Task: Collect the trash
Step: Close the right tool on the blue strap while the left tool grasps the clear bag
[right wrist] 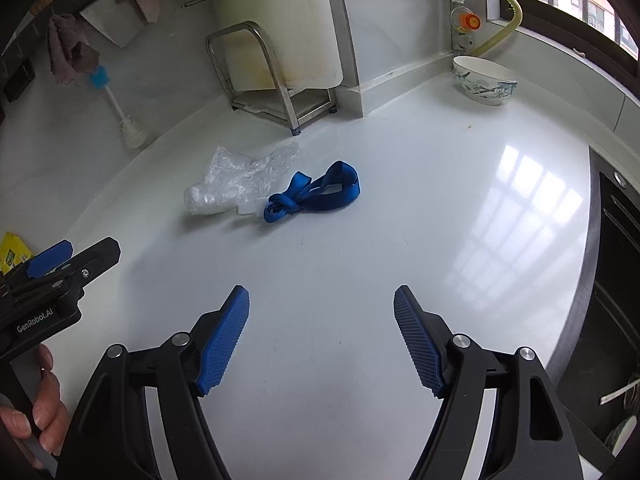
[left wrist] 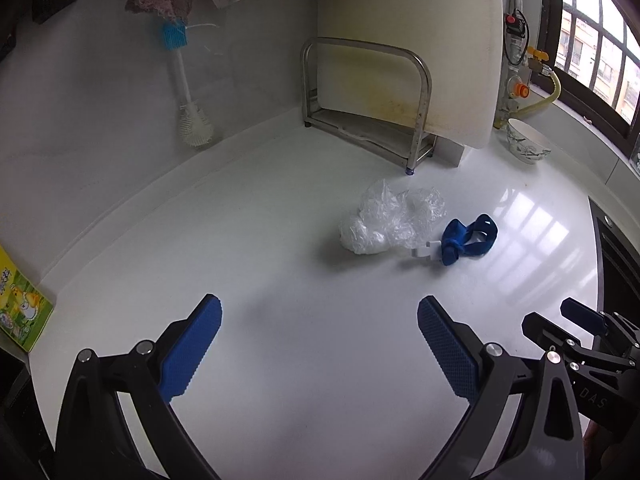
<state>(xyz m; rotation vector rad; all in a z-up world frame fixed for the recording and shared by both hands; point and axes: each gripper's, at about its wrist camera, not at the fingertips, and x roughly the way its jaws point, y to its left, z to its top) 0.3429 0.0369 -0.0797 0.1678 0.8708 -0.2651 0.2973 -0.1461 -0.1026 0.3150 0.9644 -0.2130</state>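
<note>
White counter (left wrist: 280,320) carries the trash: a crumpled clear plastic bag (left wrist: 390,218) and, touching its right edge, a knotted blue strap (left wrist: 470,238) with a small white clip. Both lie toward the far middle, in front of a steel rack (left wrist: 364,108) that holds a pale cutting board (left wrist: 416,40).

Left tool (left wrist: 320,344) — spread, nothing between its blue pads, pointing down at bare counter nearer than the bag. Right tool (right wrist: 322,340) — likewise spread and empty, aimed at bare counter nearer than the strap.

Step in hand, as judged: the approach. The bag seems the left tool's natural target and the strap the right's. A good grasp would bring each tool down over the bulk of its item — the bag's thick crumpled lump, the strap's knot — with pads low to the counter before pressing together, since thin film may slip from a shallow pinch. As bag and strap touch, lifting one may drag the other.

Left view alone shows the green-and-yellow box (left wrist: 24,304) clearly at the near left. Right view alone shows a hand (right wrist: 36,404) on the left tool's grip and the patterned bowl (right wrist: 484,80) in full.
</note>
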